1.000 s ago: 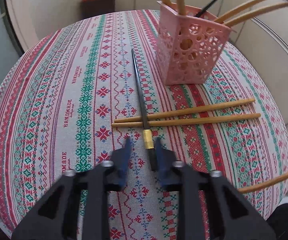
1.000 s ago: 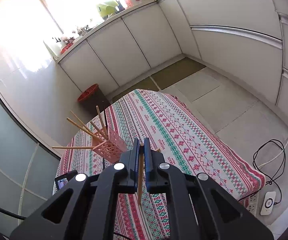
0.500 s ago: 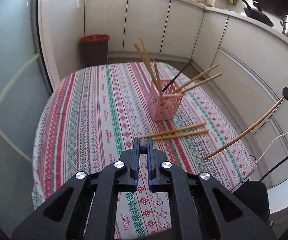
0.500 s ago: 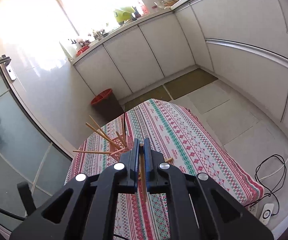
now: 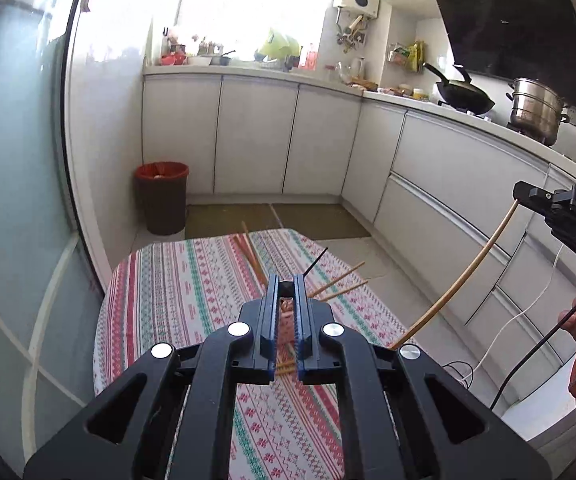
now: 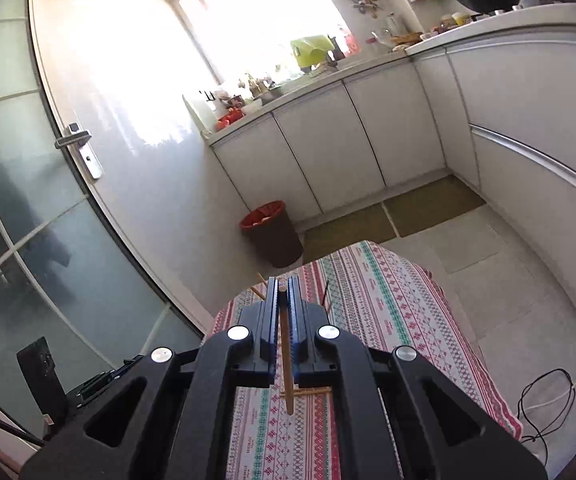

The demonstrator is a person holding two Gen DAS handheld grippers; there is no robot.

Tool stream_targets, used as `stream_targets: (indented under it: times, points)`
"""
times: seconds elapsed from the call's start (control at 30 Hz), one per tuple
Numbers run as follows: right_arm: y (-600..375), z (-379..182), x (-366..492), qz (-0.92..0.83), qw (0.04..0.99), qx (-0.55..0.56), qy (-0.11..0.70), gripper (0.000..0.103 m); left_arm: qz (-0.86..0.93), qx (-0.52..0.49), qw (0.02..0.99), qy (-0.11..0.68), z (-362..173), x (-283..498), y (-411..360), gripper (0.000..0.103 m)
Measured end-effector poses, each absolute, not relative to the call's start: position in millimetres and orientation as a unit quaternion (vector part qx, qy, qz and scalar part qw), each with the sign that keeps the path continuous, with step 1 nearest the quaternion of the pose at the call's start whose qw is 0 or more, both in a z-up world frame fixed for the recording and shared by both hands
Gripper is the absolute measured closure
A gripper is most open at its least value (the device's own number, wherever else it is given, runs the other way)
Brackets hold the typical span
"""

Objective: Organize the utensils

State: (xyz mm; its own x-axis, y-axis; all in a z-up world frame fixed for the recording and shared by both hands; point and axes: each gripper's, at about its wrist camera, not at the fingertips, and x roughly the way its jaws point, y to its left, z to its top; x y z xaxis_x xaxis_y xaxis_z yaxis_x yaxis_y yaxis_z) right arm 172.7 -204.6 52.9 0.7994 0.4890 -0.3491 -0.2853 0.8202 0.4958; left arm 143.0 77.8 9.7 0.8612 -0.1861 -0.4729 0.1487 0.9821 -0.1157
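Right gripper [image 6: 282, 292] clamps 1 bamboo chopstick [image 6: 286, 360], long axis hanging down. Left gripper [image 5: 286, 285] clenched on a dark stick, mostly hidden. Holder hidden behind fingers, mid-surface [image 5: 191, 280], ahead and below both; nearer hand unclear.

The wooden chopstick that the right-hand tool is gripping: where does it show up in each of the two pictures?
Left wrist view: the wooden chopstick slants across the right side, from the right gripper at the right edge down toward the table edge.
Right wrist view: the same chopstick stands at bottom centre, clamped between that gripper's blue pads.
Shared landmark: the red-lined waste bin on the floor beyond the table.
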Motion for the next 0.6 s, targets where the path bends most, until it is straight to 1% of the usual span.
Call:
stream_targets:
  times: [0.13,0.23,0.3,0.47,0.6]
  points:
    - [-202.8,91.4,190.5,0.214,0.93,0.216,0.206,0.098,-0.097,-0.009,0.966,0.238,33.0,169.5,63.2,0.097]
    - [-196.9,109.9,211.7,0.207,0.939,0.204,0.185,0.098,-0.097,0.014,0.963,0.251,35.5,195.0,54.5,0.097]
    - [-191.5,115.2,229.5,0.202,0.942,0.197,0.181,0.098,-0.099,0.018,0.957,0.271,29.0,216.7,52.4,0.097]
    - [-181.5,108.4,272.4,0.19,0.946,0.19,0.182,0.098,-0.1,0.019,0.943,0.317,0.7,262.6,51.1,0.097]
    - [-166.8,91.5,305.6,0.185,0.947,0.172,0.199,0.098,-0.126,-0.005,0.91,0.394,-32.5,304.1,47.8,0.095]
